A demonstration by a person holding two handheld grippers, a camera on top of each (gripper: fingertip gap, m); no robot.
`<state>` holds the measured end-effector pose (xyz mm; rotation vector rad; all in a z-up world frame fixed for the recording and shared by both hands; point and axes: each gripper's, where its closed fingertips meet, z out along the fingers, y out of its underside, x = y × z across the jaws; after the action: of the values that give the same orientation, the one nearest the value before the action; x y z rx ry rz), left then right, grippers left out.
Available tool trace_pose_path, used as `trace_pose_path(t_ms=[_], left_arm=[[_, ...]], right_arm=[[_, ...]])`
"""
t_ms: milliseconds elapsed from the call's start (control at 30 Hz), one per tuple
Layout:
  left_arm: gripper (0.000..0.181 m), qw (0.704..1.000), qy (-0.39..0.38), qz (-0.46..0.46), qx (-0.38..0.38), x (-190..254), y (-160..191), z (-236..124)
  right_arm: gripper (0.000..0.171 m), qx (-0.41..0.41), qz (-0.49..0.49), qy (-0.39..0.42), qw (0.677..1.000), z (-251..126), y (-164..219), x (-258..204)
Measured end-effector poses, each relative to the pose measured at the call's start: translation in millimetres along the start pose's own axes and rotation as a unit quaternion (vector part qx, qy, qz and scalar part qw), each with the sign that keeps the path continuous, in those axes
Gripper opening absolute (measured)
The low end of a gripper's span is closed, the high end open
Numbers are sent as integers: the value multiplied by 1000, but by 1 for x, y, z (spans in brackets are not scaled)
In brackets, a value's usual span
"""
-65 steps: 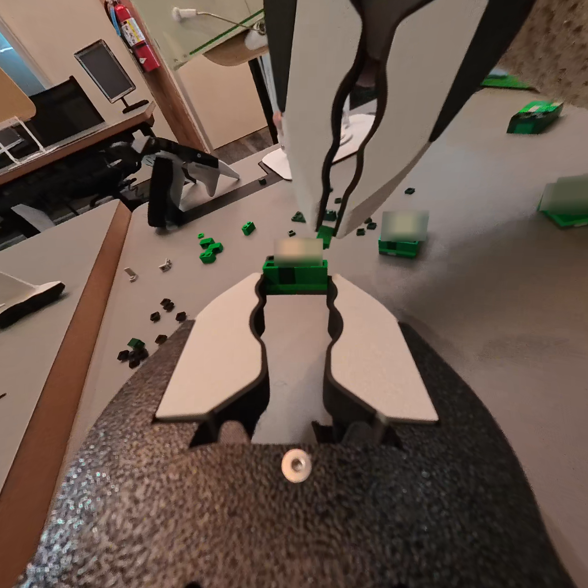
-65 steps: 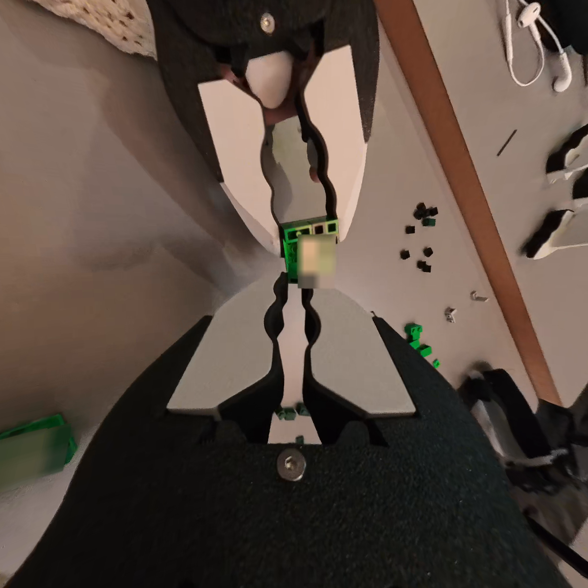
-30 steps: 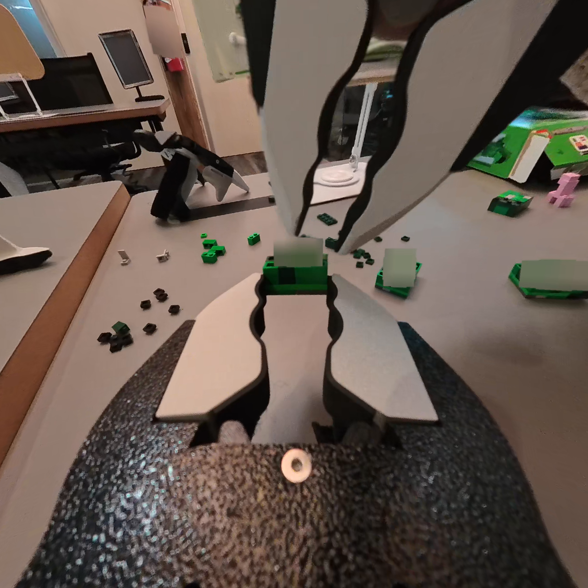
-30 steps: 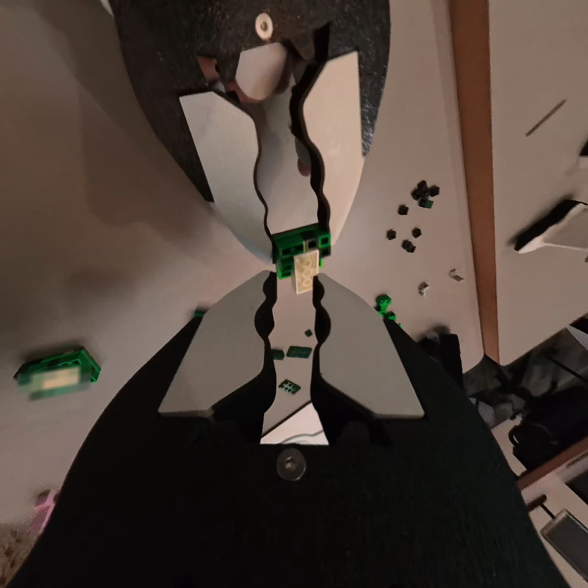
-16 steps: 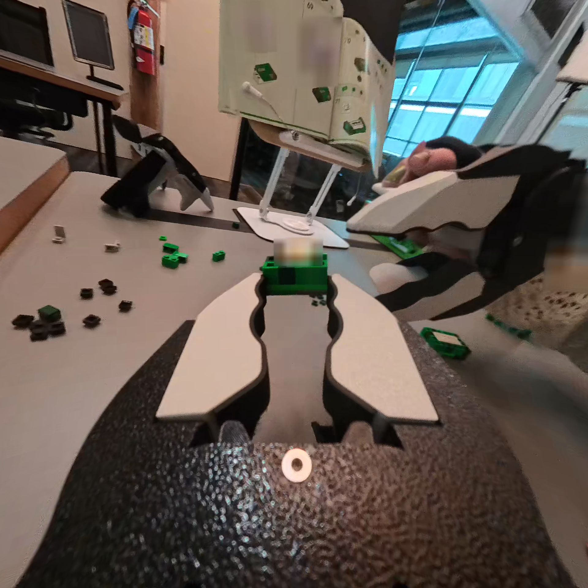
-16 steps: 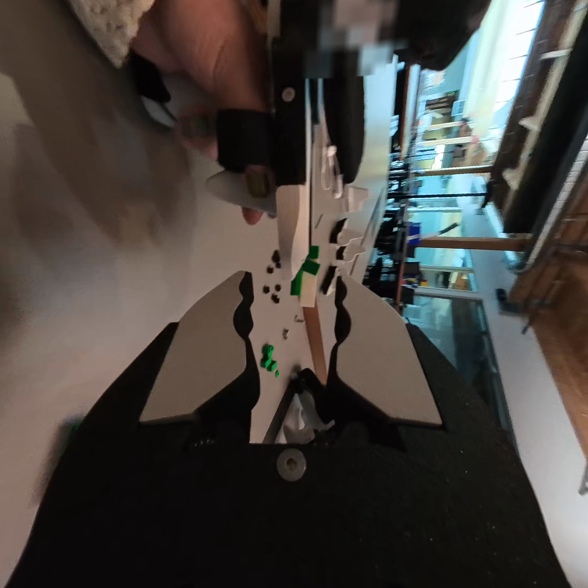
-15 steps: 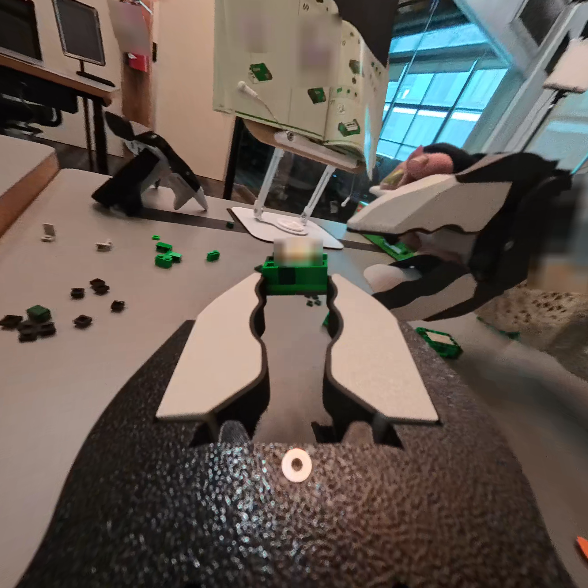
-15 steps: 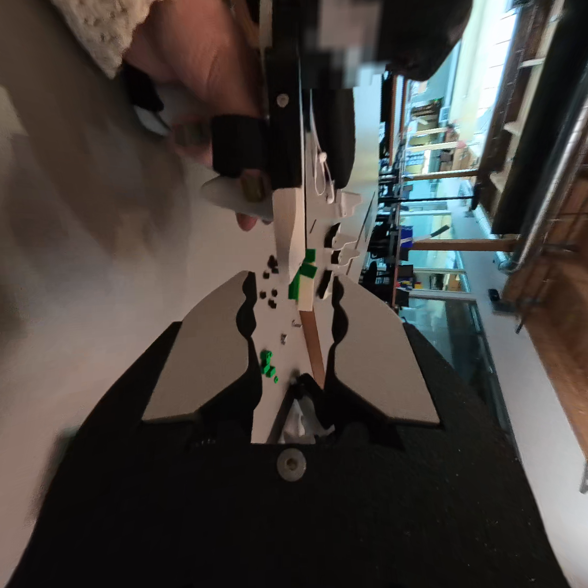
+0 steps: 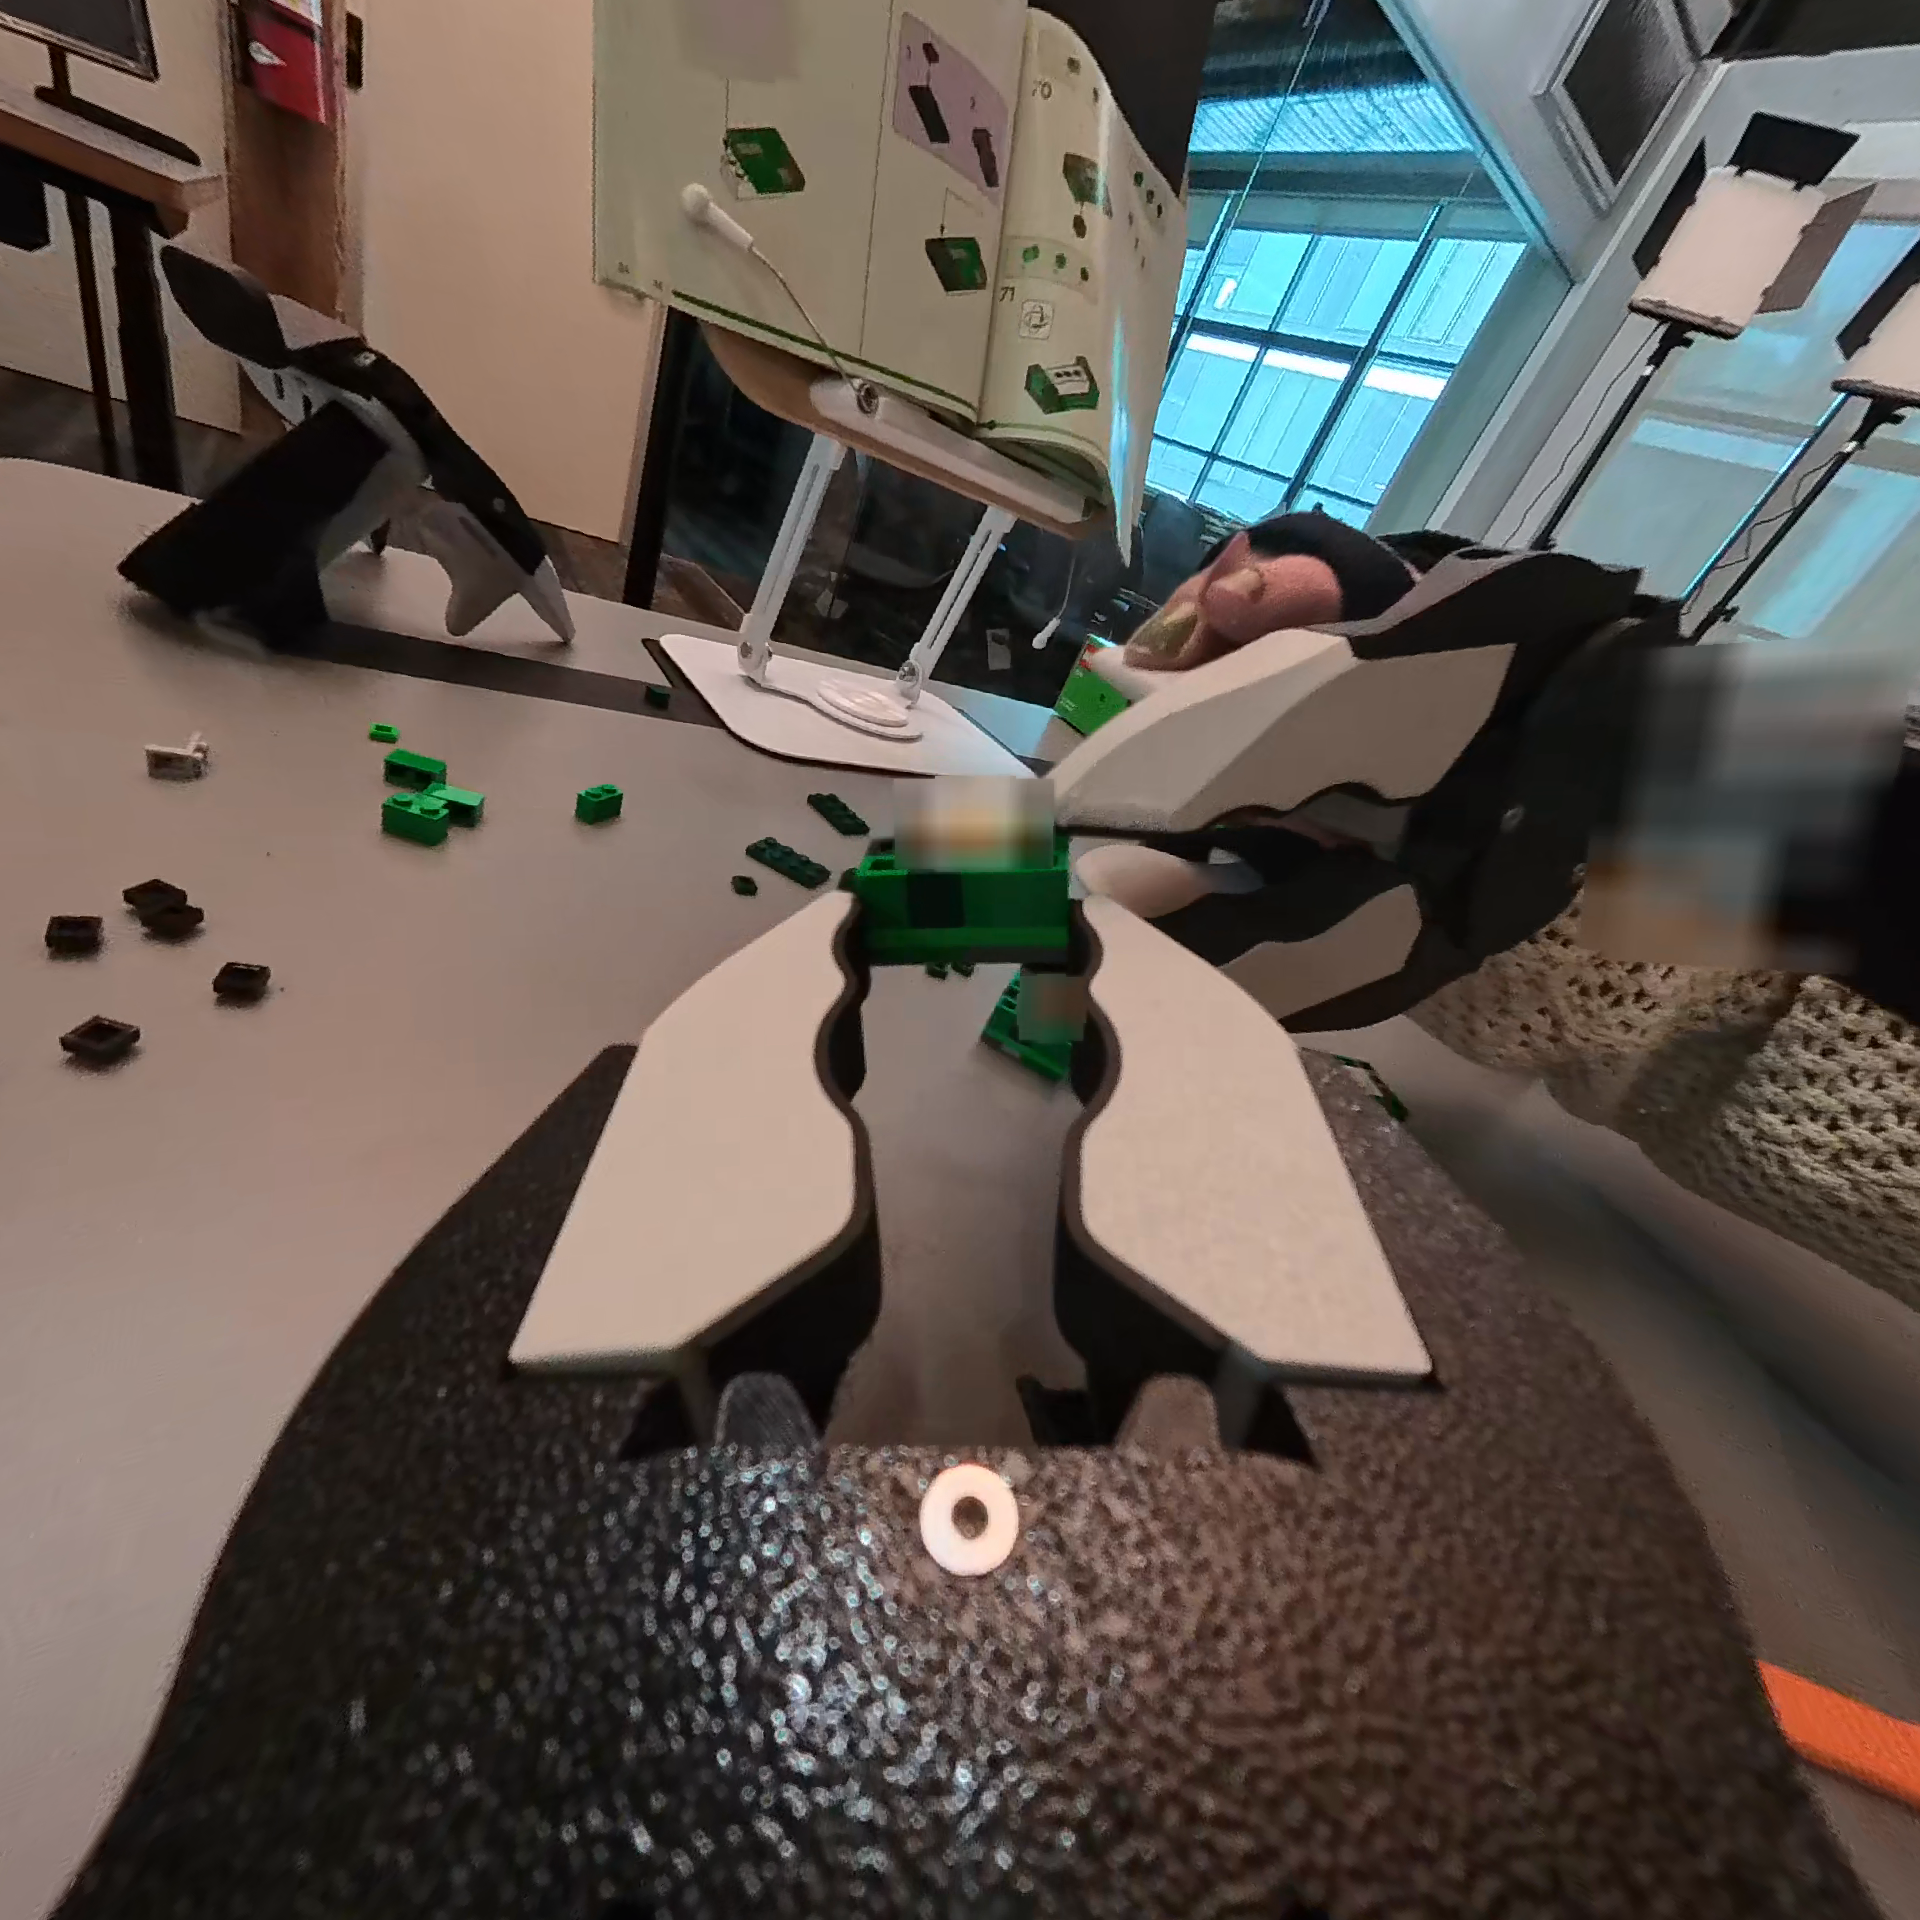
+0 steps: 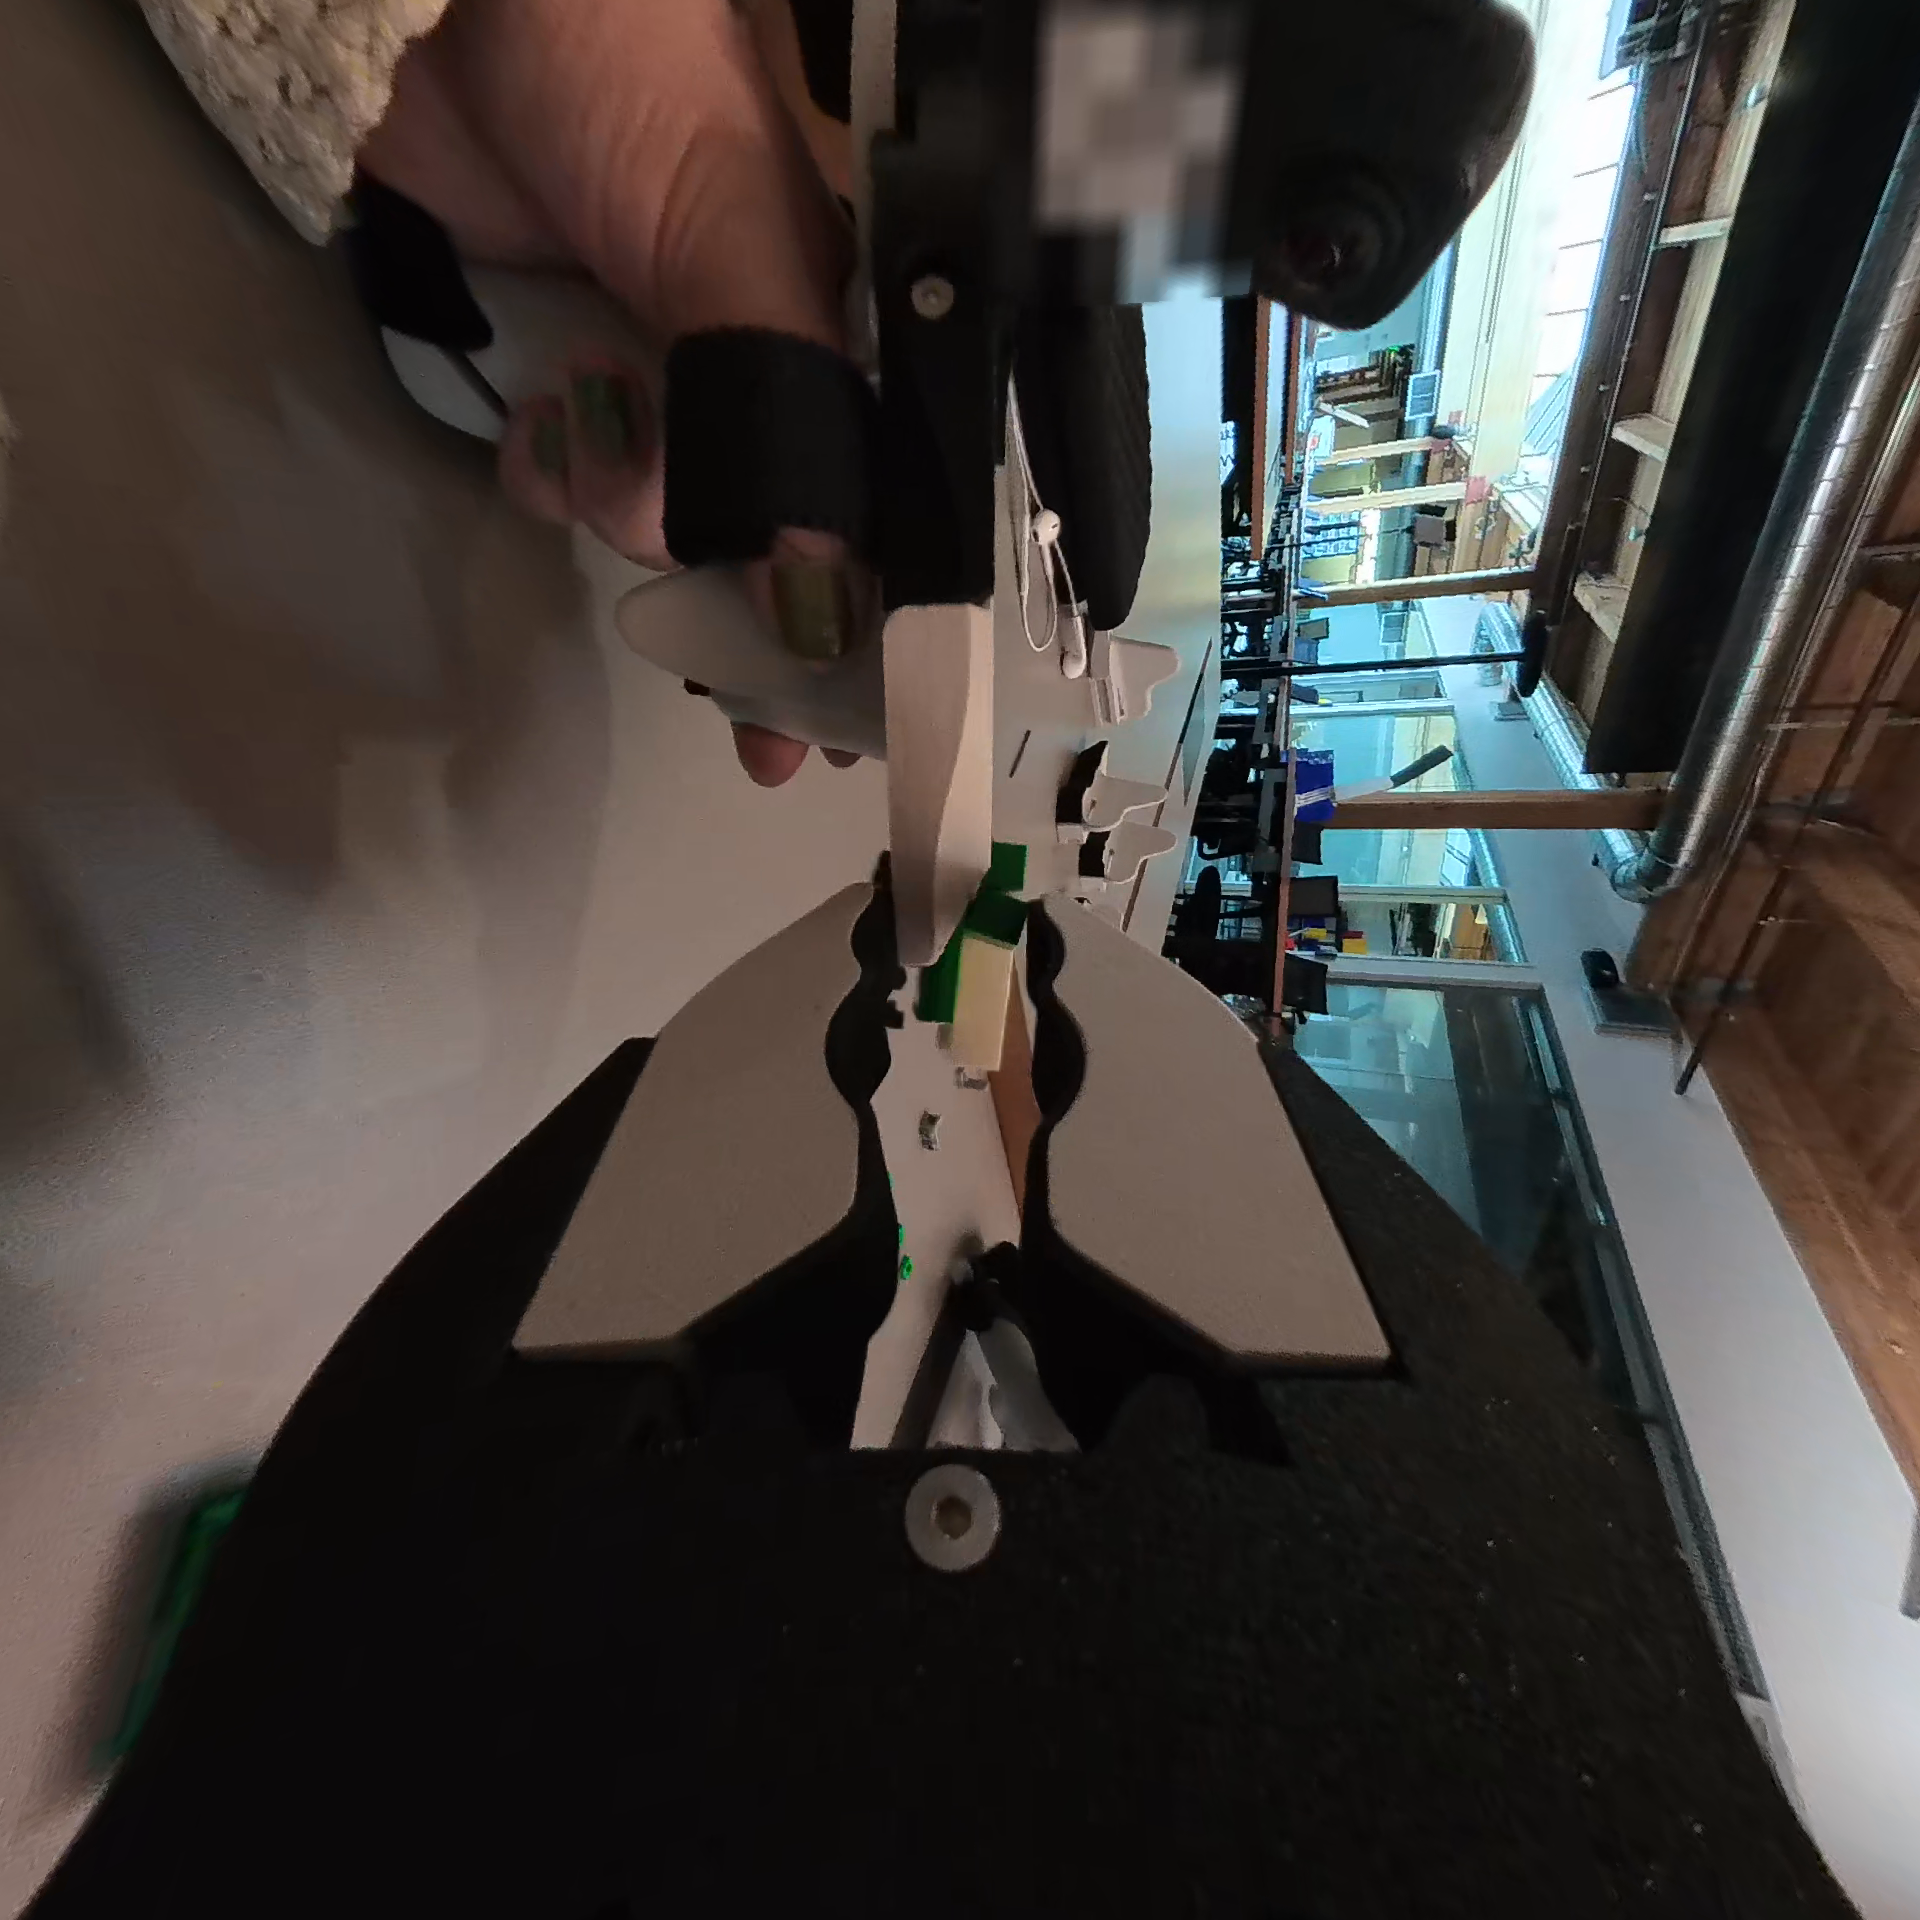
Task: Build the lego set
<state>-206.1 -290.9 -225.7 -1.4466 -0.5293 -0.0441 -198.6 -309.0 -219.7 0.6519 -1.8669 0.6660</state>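
My left gripper (image 9: pixel 961 925) is shut on a small green lego block (image 9: pixel 961 914) with a tan piece on top, held above the table. My right gripper (image 9: pixel 1081 852) comes in from the right, turned on its side. Its tips are slightly apart and sit right beside the block's right end. In the right wrist view, my right gripper (image 10: pixel 961 914) is open. One white finger (image 10: pixel 935 790) of the left gripper, the green block (image 10: pixel 1003 904) and the tan piece (image 10: pixel 982 1003) sit between its tips. I cannot tell whether they touch.
An instruction booklet (image 9: pixel 883 208) stands on a white stand at the back. Loose green bricks (image 9: pixel 426 800), dark green plates (image 9: pixel 790 857) and small black pieces (image 9: pixel 156 914) lie on the table to the left. A spare gripper (image 9: pixel 343 488) lies far left. Another green build (image 9: pixel 1029 1029) sits below the block. Only a small space, under 4 cm, lies between the two pairs of fingers.
The right gripper has swung from above the block to its right side, rolled sideways, and closed in on it. The left gripper has tilted up, still holding the block.
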Motion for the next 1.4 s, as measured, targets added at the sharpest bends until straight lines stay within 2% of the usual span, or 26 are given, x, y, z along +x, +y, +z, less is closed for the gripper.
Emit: trace_pose_path(t_ms=[233,533,633,700,767,967,1167,1267,1400], left_arm=[[36,999,26,-20,-3,6,1,1],[36,999,32,-3,-1,10,0,1],[36,998,-13,58,-28,1,5,0],[36,993,-34,91,-62,-3,13,0],[36,988,-44,102,-109,-6,26,2],[36,965,-64,110,-228,-11,60,5],[36,940,-89,133,-302,-9,84,4],[36,930,-107,134,-326,-7,94,-2],[36,917,-127,150,-347,-4,102,-14]], right_arm=[[18,22,-2,-30,999,-5,-4,-4],[17,36,54,-23,998,-10,-6,-4],[37,15,94,-39,995,-19,3,-7],[42,-9,127,-48,991,-27,13,-10],[40,-39,165,-39,985,-39,22,-9],[36,-136,354,-8,926,-75,34,-23],[32,-163,503,62,847,-103,37,-49],[33,-160,553,97,812,-115,40,-61],[36,-163,574,144,789,-130,45,-78]])
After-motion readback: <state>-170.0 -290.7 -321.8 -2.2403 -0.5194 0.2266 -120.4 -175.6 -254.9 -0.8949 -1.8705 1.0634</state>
